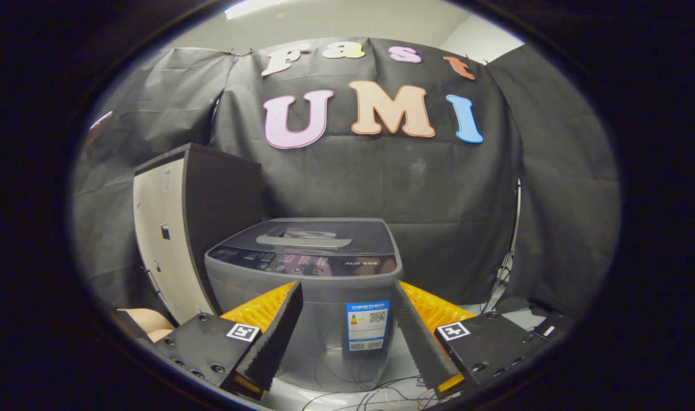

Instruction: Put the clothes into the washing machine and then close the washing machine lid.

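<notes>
Cabinet [179, 228] left of washer [307, 285].

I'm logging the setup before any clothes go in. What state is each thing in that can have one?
washing machine lid: closed, lying flat on top.
washing machine: upright, just beyond the fingers.
gripper: open, fingers spread apart, holding nothing.
cabinet: upright beside the machine, front closed.

Washing machine [304, 274]: smooth grey plastic body, glossy dark lid [318, 237]. Paper label [367, 325] on its front. Wall [450, 188]: matt black cloth, creased.
</notes>
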### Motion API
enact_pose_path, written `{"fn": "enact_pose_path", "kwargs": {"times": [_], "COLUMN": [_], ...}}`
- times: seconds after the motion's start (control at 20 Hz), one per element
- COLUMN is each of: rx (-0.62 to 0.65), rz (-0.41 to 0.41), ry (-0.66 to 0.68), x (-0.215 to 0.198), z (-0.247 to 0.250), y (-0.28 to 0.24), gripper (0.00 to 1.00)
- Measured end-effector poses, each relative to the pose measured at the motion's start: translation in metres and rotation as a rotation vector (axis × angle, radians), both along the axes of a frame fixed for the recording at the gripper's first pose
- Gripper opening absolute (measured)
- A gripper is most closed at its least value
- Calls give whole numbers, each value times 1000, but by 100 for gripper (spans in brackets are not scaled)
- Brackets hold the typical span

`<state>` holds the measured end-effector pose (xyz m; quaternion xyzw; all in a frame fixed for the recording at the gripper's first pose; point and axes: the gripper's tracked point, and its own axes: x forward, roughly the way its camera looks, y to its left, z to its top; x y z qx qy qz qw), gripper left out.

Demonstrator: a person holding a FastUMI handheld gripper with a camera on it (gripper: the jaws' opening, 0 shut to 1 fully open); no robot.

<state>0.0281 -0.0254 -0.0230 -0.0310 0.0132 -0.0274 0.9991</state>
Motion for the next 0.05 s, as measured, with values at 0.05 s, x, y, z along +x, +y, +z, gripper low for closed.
{"fn": "enact_pose_path", "kwargs": {"times": [0.05], "rx": [-1], "rz": [1], "ry": [-4], "x": [0], "z": [0], "y": [1], "gripper": [97]}}
